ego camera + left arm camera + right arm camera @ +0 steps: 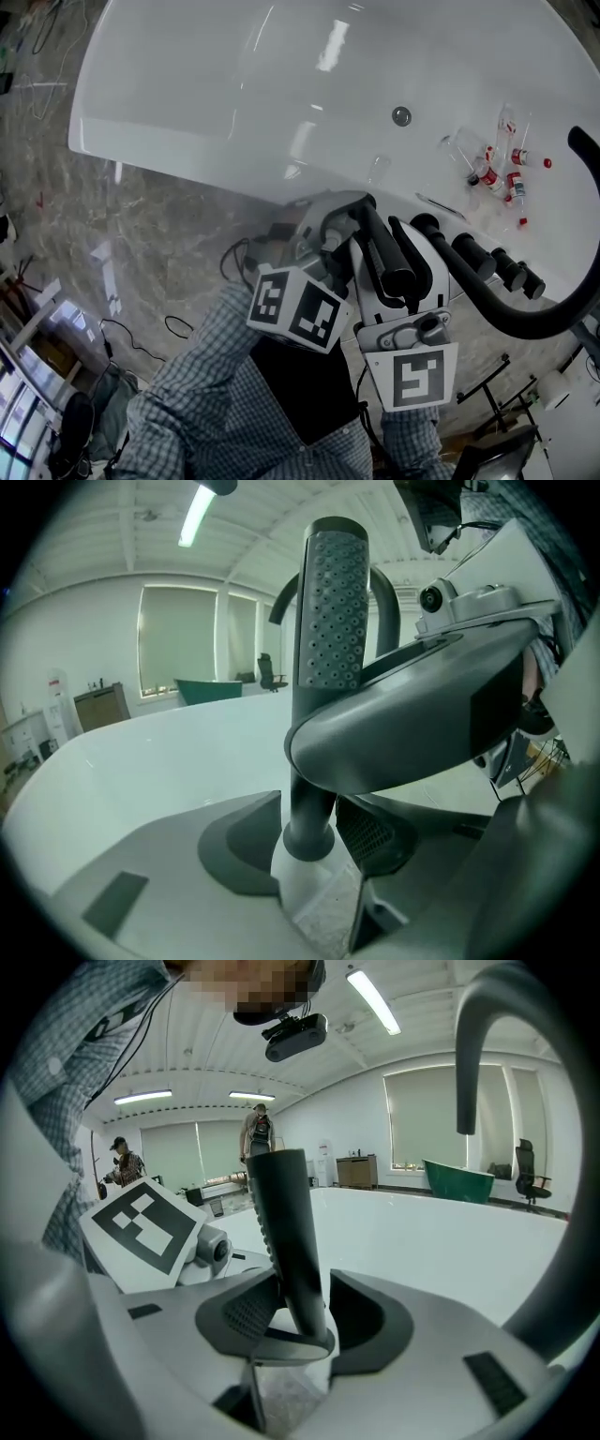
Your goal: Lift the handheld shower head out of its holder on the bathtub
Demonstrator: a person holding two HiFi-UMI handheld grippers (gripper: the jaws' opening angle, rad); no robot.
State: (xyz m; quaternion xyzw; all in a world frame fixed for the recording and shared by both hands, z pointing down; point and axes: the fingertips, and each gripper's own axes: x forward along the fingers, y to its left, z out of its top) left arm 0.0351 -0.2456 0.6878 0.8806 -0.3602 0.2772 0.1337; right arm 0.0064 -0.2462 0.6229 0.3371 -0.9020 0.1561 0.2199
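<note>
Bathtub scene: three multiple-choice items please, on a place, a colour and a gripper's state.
1. Where do the red-capped bottles lie? A inside the bathtub; B on a chair; C on a shelf.
2. The shower head is: A white; B black; C red.
3. The right gripper has its jaws: A shut on a bottle; B apart around the shower head; C shut, empty.
Key: A, they rest on the tub's white bottom; B, the head view shows it black; B, both pads stand clear of the handle.
</note>
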